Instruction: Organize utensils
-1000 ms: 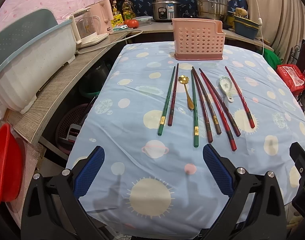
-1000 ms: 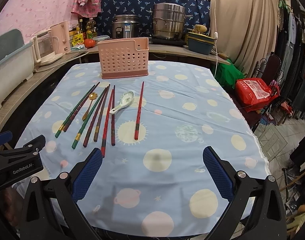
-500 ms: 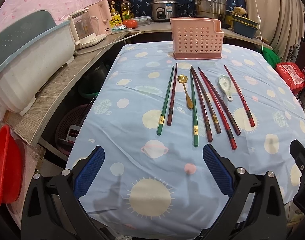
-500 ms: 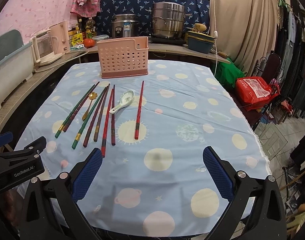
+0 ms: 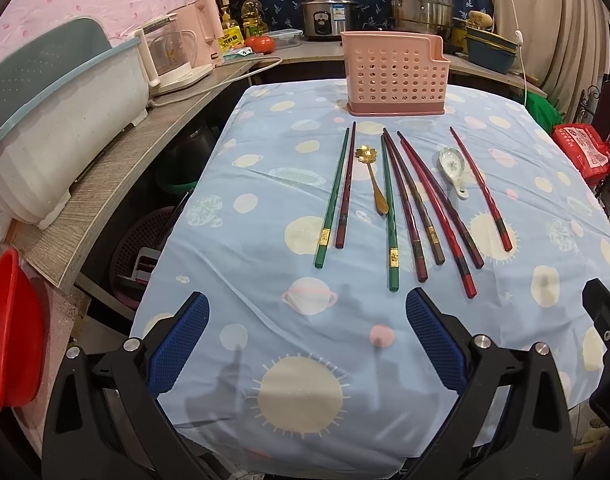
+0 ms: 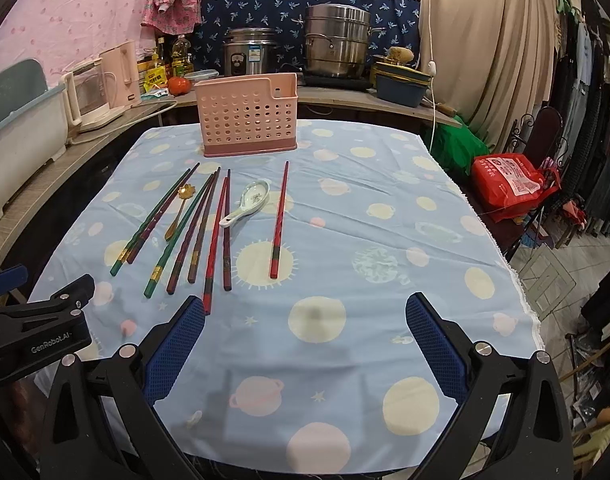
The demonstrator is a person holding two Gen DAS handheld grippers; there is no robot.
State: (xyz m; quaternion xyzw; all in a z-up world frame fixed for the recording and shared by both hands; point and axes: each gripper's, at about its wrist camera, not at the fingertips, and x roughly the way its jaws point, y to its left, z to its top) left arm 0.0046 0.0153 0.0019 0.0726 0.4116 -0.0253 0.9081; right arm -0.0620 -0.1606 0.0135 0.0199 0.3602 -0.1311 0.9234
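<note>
Counter [image 5: 233,208]: your work surface, under a blue planet-print cloth. Everything for this job lies flat on it, so you will probably have to pinch low against the fabric.
Pink holder [image 5: 395,74]: your landmark, standing upright at the far end with its open top facing up. Every utensil lies on your side of it, tips toward it, so each one needs only a forward carry and a tilt to drop in.
Chopsticks [image 5: 401,204]: eight, fanned out in front of the holder. Two green ones [image 5: 332,198] are mixed among dark red and brown ones. One red stick [image 6: 279,220] lies alone, right of the holder's right edge.
Porcelain spoon [image 6: 247,203]: in front of the holder's right half, between the main fan and the lone red stick, bowl up, handle toward you.
Gold spoon [image 5: 372,178]: in front of the holder's left half, between the left pair and the second green stick, close against that stick.
Left tongs [image 5: 305,344]: spread wide and empty, hovering over the near edge, well short of the holder, roughly in line with the green stick ends.
Right tongs [image 6: 305,340]: likewise apart, gripping nothing, nearest the long red stick's end.
Stage: nothing appears to be in the holder yet; sorting looks unstarted.
</note>
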